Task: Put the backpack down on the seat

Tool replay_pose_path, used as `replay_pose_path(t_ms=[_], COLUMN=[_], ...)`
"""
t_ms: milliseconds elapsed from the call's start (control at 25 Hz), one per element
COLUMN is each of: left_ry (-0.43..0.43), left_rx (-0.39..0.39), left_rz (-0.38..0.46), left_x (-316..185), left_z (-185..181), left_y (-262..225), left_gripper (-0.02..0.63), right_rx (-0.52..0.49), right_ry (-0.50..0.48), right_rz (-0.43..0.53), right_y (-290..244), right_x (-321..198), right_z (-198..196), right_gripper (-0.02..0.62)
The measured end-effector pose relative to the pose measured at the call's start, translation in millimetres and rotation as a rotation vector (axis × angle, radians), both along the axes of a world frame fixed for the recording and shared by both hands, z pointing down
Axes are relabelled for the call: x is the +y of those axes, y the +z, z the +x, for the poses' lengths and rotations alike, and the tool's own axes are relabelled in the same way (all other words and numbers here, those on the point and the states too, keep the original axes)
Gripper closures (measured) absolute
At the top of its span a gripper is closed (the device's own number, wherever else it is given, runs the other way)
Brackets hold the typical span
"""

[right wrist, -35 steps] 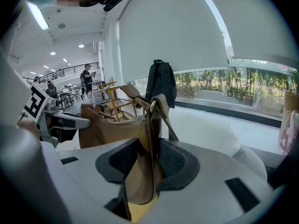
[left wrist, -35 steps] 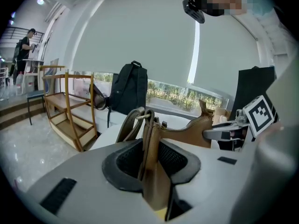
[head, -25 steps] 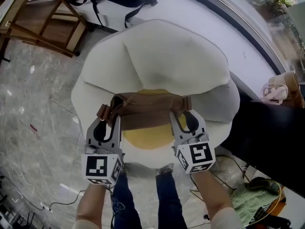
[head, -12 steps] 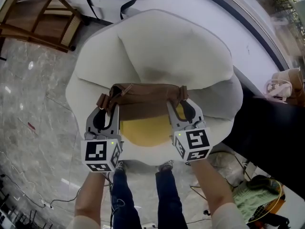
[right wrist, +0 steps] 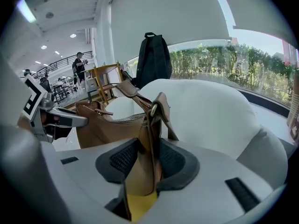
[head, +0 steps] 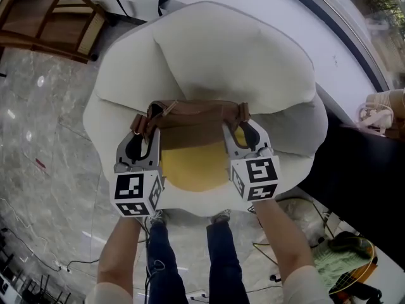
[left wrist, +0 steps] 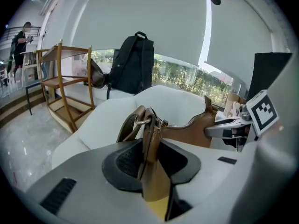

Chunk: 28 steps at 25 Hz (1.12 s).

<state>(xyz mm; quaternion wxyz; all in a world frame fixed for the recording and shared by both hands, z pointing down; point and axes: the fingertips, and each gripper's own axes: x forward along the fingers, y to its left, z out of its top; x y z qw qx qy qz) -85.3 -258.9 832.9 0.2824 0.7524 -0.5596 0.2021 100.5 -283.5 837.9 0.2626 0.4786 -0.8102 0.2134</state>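
Your left gripper [head: 144,139] is clamped on one end of the brown backpack [head: 196,120], your right gripper [head: 243,135] on the other; it spans the white seat [head: 234,56], over its yellow centre [head: 190,173].

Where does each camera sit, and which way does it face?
Head view: on the person's head, facing steeply down at the white seat, the brown bag, both forearms and legs, left gripper and right gripper.
Left gripper view: rides that gripper, facing along jaws clamping the bag's end; right gripper at right.
Right gripper view: likewise, other end; left gripper at left.
Both gripper views share the black backpack.
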Motion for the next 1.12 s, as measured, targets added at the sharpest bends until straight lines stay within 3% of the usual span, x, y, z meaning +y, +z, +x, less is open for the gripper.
replay_pose_path(t_ms=[1120], left_ry=[-0.027], left_rx=[-0.014], left_rz=[-0.124], left_x=[-8.6], left_z=[-4.2], left_y=[70.1], left_gripper=[0.491], right_rx=[0.014], right_ry=[0.024], right_rz=[-0.120], right_y=[69.7], right_x=[-6.1], right_z=[-1.7], right_gripper=[0.443])
